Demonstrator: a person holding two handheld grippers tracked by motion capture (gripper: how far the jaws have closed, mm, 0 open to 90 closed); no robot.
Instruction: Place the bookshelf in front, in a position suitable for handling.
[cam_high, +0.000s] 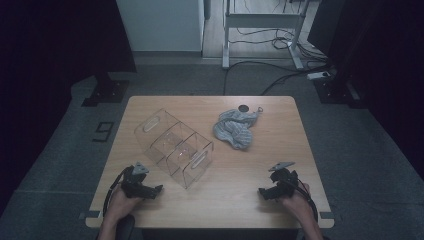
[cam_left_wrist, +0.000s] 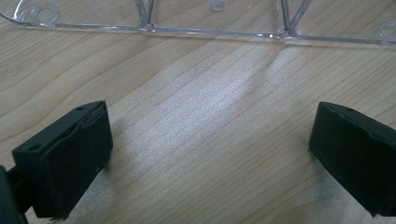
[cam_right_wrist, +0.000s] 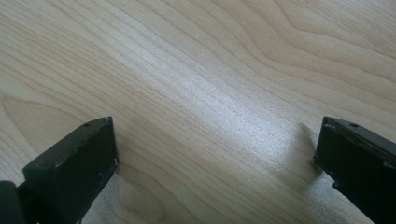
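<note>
I take the clear three-compartment organizer (cam_high: 174, 146) as my landmark: it lies slantwise on the wooden table (cam_high: 250, 170), its open compartments bare as far as I can see. Beyond its far-right end lies the crumpled grey cloth (cam_high: 233, 129), apart from the organizer and untouched, with a small dark round object (cam_high: 243, 108) just behind it.

My left gripper (cam_high: 148, 191) rests near the table's front edge, just off the organizer's near corner. Its fingers (cam_left_wrist: 65, 158) stand spread wide with nothing but bare wood between them, and in the left gripper view the organizer's clear base wall (cam_left_wrist: 210, 31) runs across just ahead.

My right gripper (cam_high: 266, 193) sits at the front edge too, well to the right of the organizer and well short of the cloth. Its fingers (cam_right_wrist: 74, 168) are likewise spread, with bare wood grain between them.

I judge the work hasn't begun. Nothing is gripped, the cloth is loose, and the organizer holds nothing. Everything remains: reaching the cloth, taking hold of it, and, as I guess, putting it into a compartment.
</note>
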